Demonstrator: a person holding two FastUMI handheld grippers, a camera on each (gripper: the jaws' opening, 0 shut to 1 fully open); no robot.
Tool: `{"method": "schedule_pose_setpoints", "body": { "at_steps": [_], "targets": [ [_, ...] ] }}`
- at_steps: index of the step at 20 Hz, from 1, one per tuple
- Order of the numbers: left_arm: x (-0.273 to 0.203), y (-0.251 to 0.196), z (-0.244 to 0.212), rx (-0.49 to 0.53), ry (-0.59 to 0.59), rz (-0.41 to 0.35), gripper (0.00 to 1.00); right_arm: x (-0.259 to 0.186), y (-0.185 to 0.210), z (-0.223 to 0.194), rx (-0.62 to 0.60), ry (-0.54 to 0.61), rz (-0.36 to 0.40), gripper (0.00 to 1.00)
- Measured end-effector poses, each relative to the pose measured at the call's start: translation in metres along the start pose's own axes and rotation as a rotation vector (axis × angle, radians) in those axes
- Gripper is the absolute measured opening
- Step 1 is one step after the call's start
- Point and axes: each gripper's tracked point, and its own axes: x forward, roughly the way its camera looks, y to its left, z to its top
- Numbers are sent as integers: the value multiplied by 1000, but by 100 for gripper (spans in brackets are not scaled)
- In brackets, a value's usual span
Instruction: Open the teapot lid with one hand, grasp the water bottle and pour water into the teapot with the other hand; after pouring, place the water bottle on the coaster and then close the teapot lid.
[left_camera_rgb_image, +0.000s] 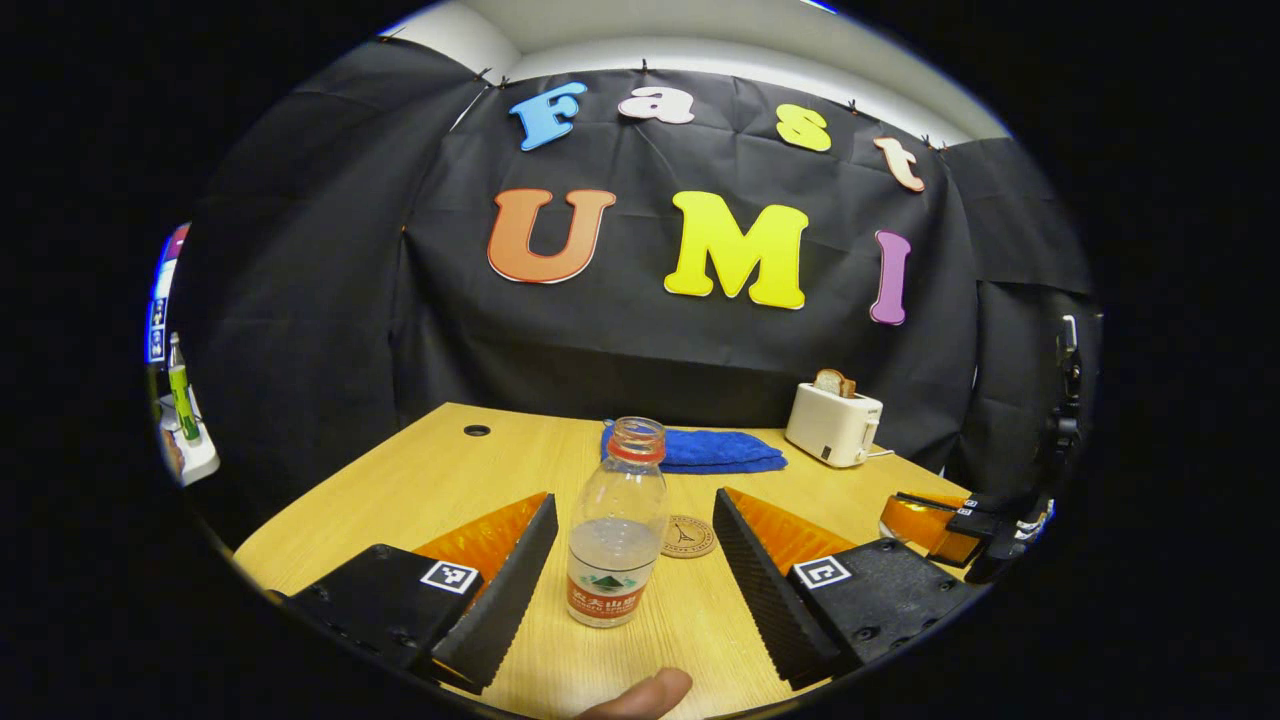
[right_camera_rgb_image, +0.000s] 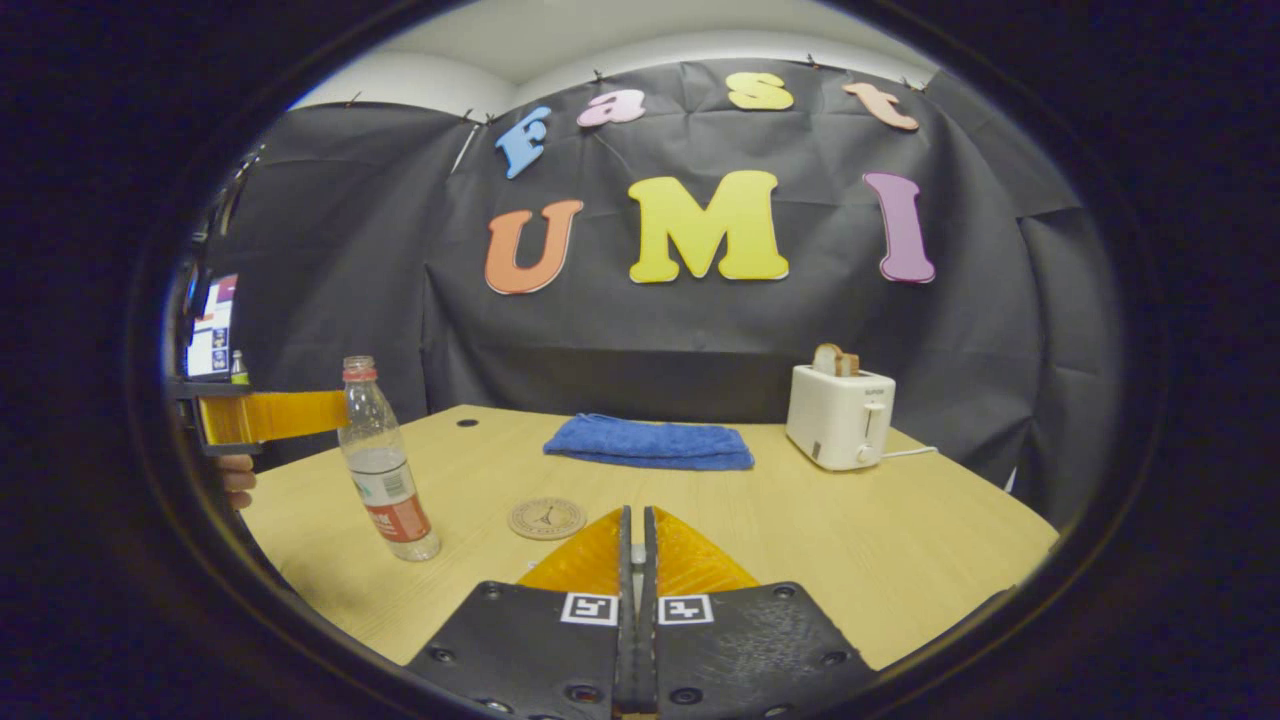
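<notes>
Black cloth wall (right_camera_rgb_image: 330, 290), wooden table (right_camera_rgb_image: 900, 530), possibly white ceiling (right_camera_rgb_image: 560, 35).

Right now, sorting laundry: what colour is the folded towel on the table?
Blue folded cloth towel; right gripper view shows it best.

We see a wooden table (right_camera_rgb_image: 800, 530) with a small round hole (right_camera_rgb_image: 467, 423) near its far left corner. A folded blue towel (right_camera_rgb_image: 648, 442) lies toward the back. To the right of it stands a white toaster (right_camera_rgb_image: 840, 415) with bread (right_camera_rgb_image: 833, 360) poking from its slots, its cord (right_camera_rgb_image: 910, 452) trailing right.
</notes>
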Motion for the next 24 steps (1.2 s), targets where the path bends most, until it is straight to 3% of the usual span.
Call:
{"method": "schedule_pose_setpoints", "body": {
  "at_steps": [7, 14, 20, 24],
  "targets": [
    [22, 10, -27, 86, 35, 27, 94, -16, -16, 14, -34, -25, -8, 0],
    [41, 8, -42, 220, -9, 34, 94, -16, -14, 11, -54, -24, -17, 0],
    [53, 10, -52, 252, -51, 39, 95, -16, -15, 13, -72, -28, -30, 0],
    [58, 13, -59, 261, -33, 56, 90, -16, -17, 13, -67, -25, -35, 0]
  ]
}}
